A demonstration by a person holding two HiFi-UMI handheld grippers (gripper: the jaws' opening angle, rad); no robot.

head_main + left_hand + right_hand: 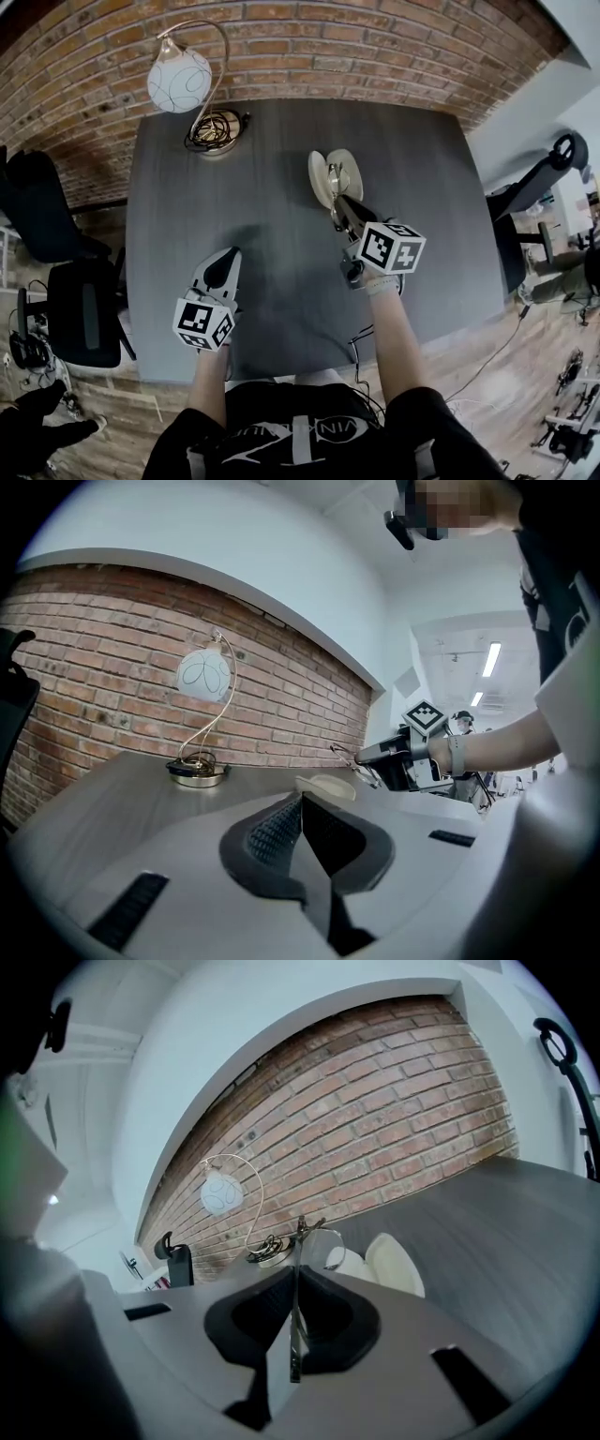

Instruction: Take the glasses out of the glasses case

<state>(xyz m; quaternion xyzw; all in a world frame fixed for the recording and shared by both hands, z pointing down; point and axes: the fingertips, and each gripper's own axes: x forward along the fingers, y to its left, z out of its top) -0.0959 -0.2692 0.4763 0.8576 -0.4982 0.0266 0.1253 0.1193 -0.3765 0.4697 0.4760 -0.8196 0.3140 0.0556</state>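
The cream glasses case (pixel 325 177) lies open on the dark table (pixel 262 178), its two shells spread; it also shows as the case (pixel 392 1262) and the case (pixel 325 784). My right gripper (pixel 341 211) is shut on a temple arm of the thin-framed glasses (pixel 314 1237), holding them lifted just above the case. The glasses (pixel 361 766) show in the air at that gripper's tip. My left gripper (pixel 225 267) hovers near the table's front left, jaws shut with nothing between them, well apart from the case.
A desk lamp (pixel 183 80) with a white globe shade and a coiled base (pixel 214 131) stands at the table's back left. Black office chairs (pixel 56 272) are left of the table. A brick wall (pixel 328 37) runs behind it. Cables lie on the floor at right.
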